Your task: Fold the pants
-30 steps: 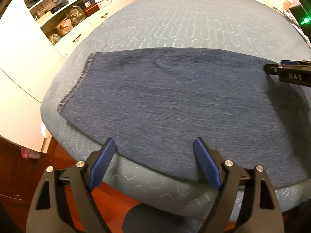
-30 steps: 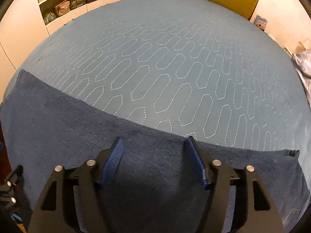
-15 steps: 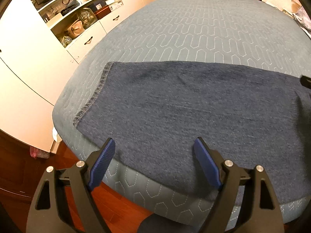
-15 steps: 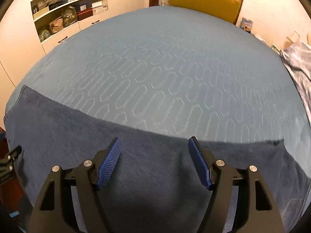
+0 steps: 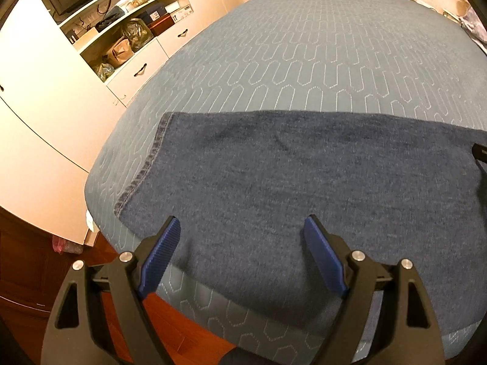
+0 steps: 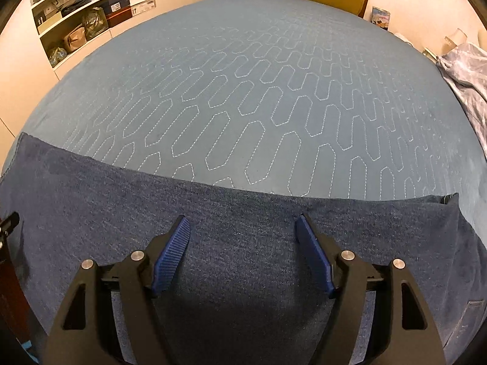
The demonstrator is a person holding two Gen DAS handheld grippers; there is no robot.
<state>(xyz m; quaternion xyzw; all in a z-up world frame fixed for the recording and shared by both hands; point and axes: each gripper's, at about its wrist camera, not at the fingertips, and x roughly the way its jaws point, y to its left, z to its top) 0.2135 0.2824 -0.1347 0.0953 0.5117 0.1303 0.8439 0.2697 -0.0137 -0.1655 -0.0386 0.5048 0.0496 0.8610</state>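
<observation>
Your left hand-held gripper (image 5: 240, 228) and right hand-held gripper (image 6: 242, 223) both hover spread wide, holding nothing, over the pants (image 5: 304, 176) lying flat along the bed (image 5: 304, 45) edge beneath them.

Left claw (image 5: 240, 228) nearer pants (image 5: 304, 176)

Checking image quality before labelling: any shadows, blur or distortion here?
Left wrist: strong fisheye bending of the bed, warm light, pants sharp. Right wrist: same curvature, and a dark shadow on the pants below the right gripper.
</observation>
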